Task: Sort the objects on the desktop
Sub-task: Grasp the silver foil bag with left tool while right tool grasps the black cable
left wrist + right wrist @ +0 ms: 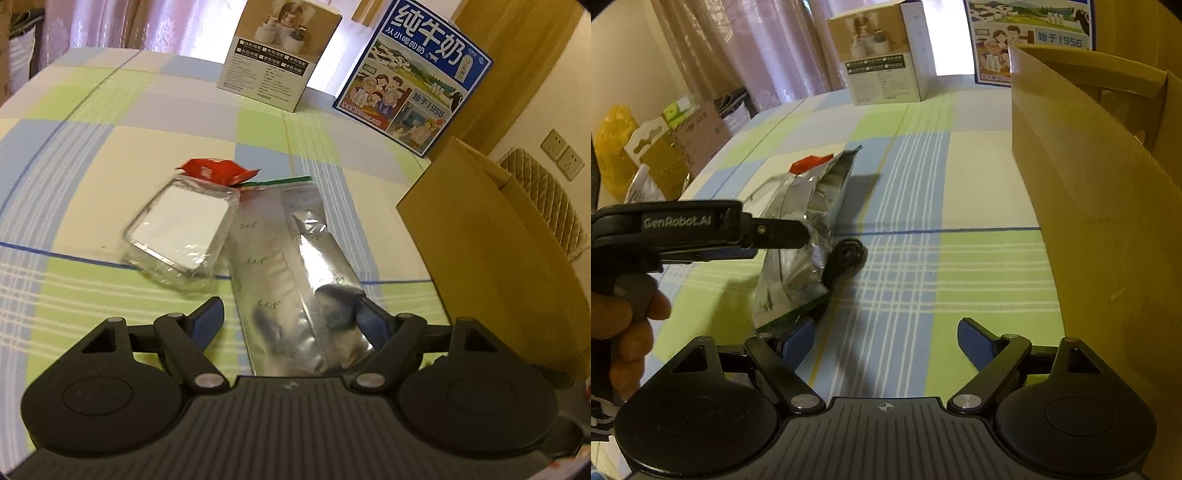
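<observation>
A checked surface (pixel 74 177) carried a brown cardboard box (pixel 491 258) at its right edge. The left gripper (pixel 291 317), jaws wide, straddled a silvery foil bag (pixel 288 258) without pinching it. The right gripper (pixel 886 339) hung above the cloth, jaws spread, empty.

The tablecloth (pixel 110 155) is a plaid of pale green, light blue, cream and white stripes crossed by thin dark blue lines. On it lie a silver foil zip bag (pixel 280 258) with a green seal strip, a red packet (pixel 216 171) and a plain tan cardboard box (pixel 491 258). The milk carton (pixel 413 77) is blue with white lettering.
</observation>
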Available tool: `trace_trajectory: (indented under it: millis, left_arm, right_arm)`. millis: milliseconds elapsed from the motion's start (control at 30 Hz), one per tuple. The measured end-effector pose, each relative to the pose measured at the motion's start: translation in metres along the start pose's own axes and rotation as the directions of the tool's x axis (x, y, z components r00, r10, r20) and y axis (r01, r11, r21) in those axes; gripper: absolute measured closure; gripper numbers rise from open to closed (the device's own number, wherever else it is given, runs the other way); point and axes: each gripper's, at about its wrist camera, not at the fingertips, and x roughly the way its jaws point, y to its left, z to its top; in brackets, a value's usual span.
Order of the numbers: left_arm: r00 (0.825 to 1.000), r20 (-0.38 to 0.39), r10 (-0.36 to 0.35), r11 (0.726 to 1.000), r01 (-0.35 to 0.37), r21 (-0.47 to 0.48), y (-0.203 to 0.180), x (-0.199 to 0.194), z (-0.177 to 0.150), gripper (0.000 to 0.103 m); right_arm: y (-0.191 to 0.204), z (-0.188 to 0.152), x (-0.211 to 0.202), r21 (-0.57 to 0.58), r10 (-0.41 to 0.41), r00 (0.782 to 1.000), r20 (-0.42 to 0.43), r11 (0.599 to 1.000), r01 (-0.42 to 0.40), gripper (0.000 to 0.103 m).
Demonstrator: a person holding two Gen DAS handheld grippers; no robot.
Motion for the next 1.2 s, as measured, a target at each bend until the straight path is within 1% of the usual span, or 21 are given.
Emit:
trace_trajectory:
  millis: [100,133,167,200,333,400,433,500,533,567,633,700,767,800,867,933,1033,1067,1100,1167,1200]
  left_arm:
    - [1.000,-0.018,-0.014,1.000,0.014,0.000,-0.002,0.009,0.002,0.027]
    - [0.999,-0.027,-0.017,1.000,0.018,0.003,-0.002,0.012,0.002,0.032]
    - [0.999,-0.034,-0.022,1.000,0.022,0.006,-0.002,0.013,0.001,0.039]
    - [0.999,-0.037,-0.022,1.000,0.022,0.007,-0.001,0.012,0.000,0.040]
    - [0.999,-0.042,0.017,0.999,-0.015,0.050,0.002,0.001,-0.001,0.051]
    - [0.999,-0.037,0.038,0.998,-0.036,0.053,0.004,-0.007,-0.002,0.051]
    - [0.999,-0.029,0.040,0.998,-0.038,0.055,0.005,-0.011,-0.002,0.050]
    - [1.000,-0.007,0.026,0.999,-0.026,0.040,0.004,-0.017,0.000,0.051]
    - [1.000,-0.002,0.019,0.999,-0.019,0.032,0.003,-0.018,0.001,0.048]
    - [1.000,0.004,0.012,1.000,-0.012,0.019,0.003,-0.016,0.003,0.042]
    - [1.000,0.006,-0.003,1.000,0.003,-0.003,0.000,-0.008,0.005,0.035]
    - [1.000,-0.013,0.022,1.000,-0.022,0.003,-0.003,0.004,0.006,0.035]
    - [0.999,-0.035,0.040,0.999,-0.039,0.034,-0.008,0.013,0.004,0.033]
    - [0.997,-0.039,0.060,0.997,-0.058,0.051,-0.009,0.015,0.003,0.035]
    - [0.995,-0.038,0.089,0.994,-0.086,0.064,-0.008,0.011,0.001,0.045]
    - [0.994,-0.034,0.105,0.993,-0.102,0.065,-0.003,0.003,0.000,0.052]
    - [0.993,-0.024,0.113,0.992,-0.111,0.063,0.006,-0.010,-0.004,0.057]
    - [0.993,-0.021,0.115,0.992,-0.114,0.059,0.008,-0.014,-0.005,0.058]
    - [0.993,-0.017,0.117,0.992,-0.116,0.053,0.010,-0.016,-0.006,0.058]
    - [0.994,-0.011,0.113,0.993,-0.112,0.041,0.015,-0.022,-0.008,0.058]
    - [0.994,-0.011,0.111,0.993,-0.110,0.037,0.016,-0.023,-0.009,0.058]
  right_arm:
    - [-0.001,0.001,0.001,0.004,-0.006,1.000,-0.004,1.000,0.006,0.020]
    - [-0.002,0.002,0.002,0.004,-0.006,1.000,-0.005,1.000,0.006,0.020]
    - [-0.002,0.002,0.002,0.005,-0.008,1.000,-0.004,1.000,0.008,0.020]
    - [-0.002,0.002,0.001,0.004,-0.009,1.000,-0.003,1.000,0.009,0.020]
    - [-0.002,0.002,0.001,0.005,-0.012,1.000,0.004,1.000,0.012,0.020]
    - [-0.002,0.003,0.000,0.007,-0.012,1.000,0.008,1.000,0.012,0.020]
    - [-0.002,0.003,-0.001,0.005,-0.012,1.000,0.012,1.000,0.011,0.020]
    - [-0.002,0.003,-0.001,0.007,-0.010,1.000,0.017,1.000,0.010,0.020]
    - [-0.002,0.003,-0.001,0.006,-0.010,1.000,0.018,1.000,0.010,0.020]
    - [-0.002,0.004,-0.001,0.004,-0.010,1.000,0.018,1.000,0.010,0.020]
    - [-0.002,0.004,0.000,0.006,-0.008,1.000,0.017,1.000,0.008,0.020]
    - [-0.003,0.003,0.001,0.008,-0.009,1.000,0.014,1.000,0.009,0.020]
    - [-0.003,0.004,0.002,0.012,-0.008,1.000,0.011,1.000,0.008,0.020]
    - [-0.003,0.004,0.002,0.015,-0.006,1.000,0.011,1.000,0.006,0.020]
    - [-0.003,0.005,0.003,0.020,-0.002,1.000,0.014,1.000,0.001,0.020]
    - [-0.003,0.007,0.004,0.027,0.009,1.000,0.020,1.000,-0.009,0.020]
    - [0.000,0.011,0.007,0.034,0.027,0.999,0.027,0.999,-0.028,0.020]
    - [0.001,0.012,0.009,0.041,0.036,0.999,0.028,0.998,-0.037,0.023]
    - [0.002,0.014,0.011,0.049,0.050,0.998,0.026,0.998,-0.051,0.030]
    - [0.006,0.017,0.017,0.043,0.061,0.998,0.019,0.997,-0.061,0.038]
    - [0.009,0.019,0.021,0.036,0.059,0.998,0.018,0.998,-0.060,0.040]
